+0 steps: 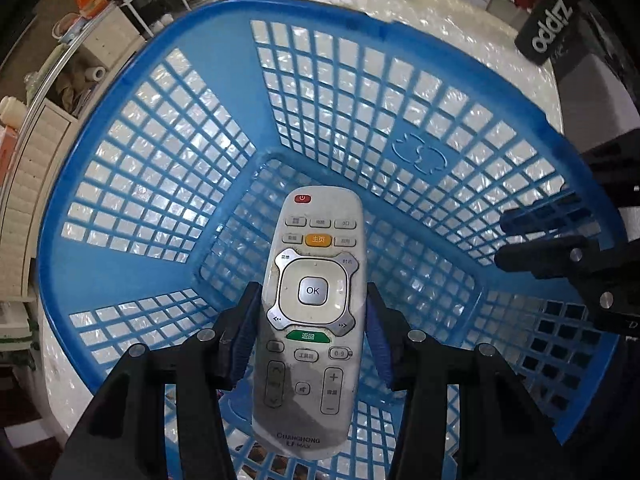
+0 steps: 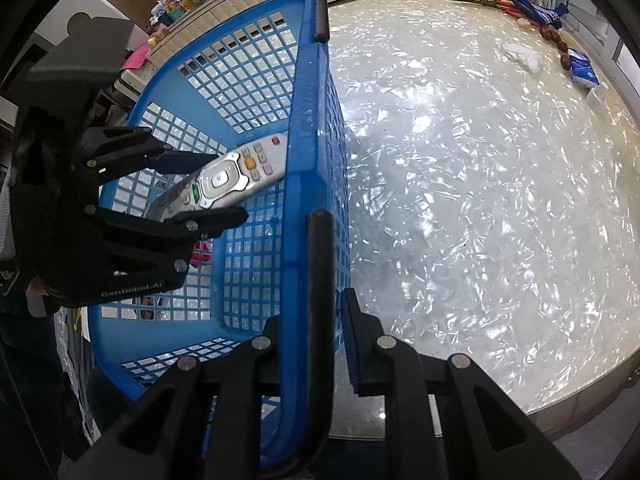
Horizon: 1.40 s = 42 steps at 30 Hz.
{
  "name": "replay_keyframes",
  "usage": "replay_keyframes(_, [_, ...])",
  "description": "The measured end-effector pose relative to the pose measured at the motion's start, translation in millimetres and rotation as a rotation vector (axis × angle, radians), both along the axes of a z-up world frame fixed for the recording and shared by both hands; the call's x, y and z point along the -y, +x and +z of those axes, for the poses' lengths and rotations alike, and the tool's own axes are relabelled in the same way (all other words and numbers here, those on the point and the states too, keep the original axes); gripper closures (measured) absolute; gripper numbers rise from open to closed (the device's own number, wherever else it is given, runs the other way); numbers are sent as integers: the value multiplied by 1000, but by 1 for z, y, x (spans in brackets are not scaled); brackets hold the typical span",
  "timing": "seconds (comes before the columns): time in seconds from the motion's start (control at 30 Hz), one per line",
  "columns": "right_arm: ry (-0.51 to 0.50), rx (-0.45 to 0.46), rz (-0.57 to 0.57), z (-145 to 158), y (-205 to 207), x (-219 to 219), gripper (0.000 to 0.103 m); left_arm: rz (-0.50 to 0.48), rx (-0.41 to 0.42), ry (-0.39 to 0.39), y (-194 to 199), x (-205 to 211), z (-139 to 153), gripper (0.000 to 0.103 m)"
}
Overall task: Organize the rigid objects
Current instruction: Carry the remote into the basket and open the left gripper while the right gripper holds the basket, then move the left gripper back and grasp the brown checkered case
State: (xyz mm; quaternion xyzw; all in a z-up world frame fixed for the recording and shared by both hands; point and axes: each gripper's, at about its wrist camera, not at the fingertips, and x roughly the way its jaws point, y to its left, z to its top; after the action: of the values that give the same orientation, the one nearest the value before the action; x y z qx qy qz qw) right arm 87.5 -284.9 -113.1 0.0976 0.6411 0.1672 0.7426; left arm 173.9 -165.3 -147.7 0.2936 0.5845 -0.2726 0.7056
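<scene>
Over basket (image 1: 132, 208) | L hand-held gripper (image 1: 310, 336) pinching remote (image 1: 312, 320) | R hand-held gripper (image 2: 316, 344) clamps rim

Blue basket (image 1: 120, 264): moulded plastic lattice, smooth with a dull sheen. The remote (image 1: 314, 312) is grey-white plastic, scuffed and grubby, with a glossy OK button. The desk (image 2: 480, 200) gleams, a glassy mother-of-pearl-look top. Left claw (image 1: 312, 336): matt black plastic, ribbed blue pads (image 1: 240, 344), bright metal pins.
</scene>
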Motion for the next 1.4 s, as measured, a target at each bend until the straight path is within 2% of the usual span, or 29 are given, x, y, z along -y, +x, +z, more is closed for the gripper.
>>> replay_keyframes(0.33, [-3,-3,7,-2,1,-3,83,-17,16,28,-2,6,-6,47])
replay_keyframes(0.4, [-3,-4,6,-3,1,-3,83,-26,22,33,-4,7,-4,41])
replay_keyframes(0.47, [-4,-5,6,-3,1,-4,83,-33,32,29,-6,7,-1,29])
replay_keyframes(0.53, [-4,-6,5,-3,1,-5,83,-28,45,17,-6,7,3,24])
replay_keyframes(0.73, [6,-6,1,-5,0,-3,83,9,99,45,0,0,13,22])
replay_keyframes(0.87, [12,-6,-1,-7,0,-1,83,30,144,54,6,-10,31,22])
replay_keyframes(1.07, [9,-5,9,-7,0,0,83,94,207,-3,12,-37,76,22])
replay_keyframes(1.2, [3,-5,11,-6,0,-2,83,142,251,-36,3,-62,110,22])
replay_keyframes(1.4, [0,-11,12,-8,2,-4,83,202,283,-24,-27,-107,132,22])
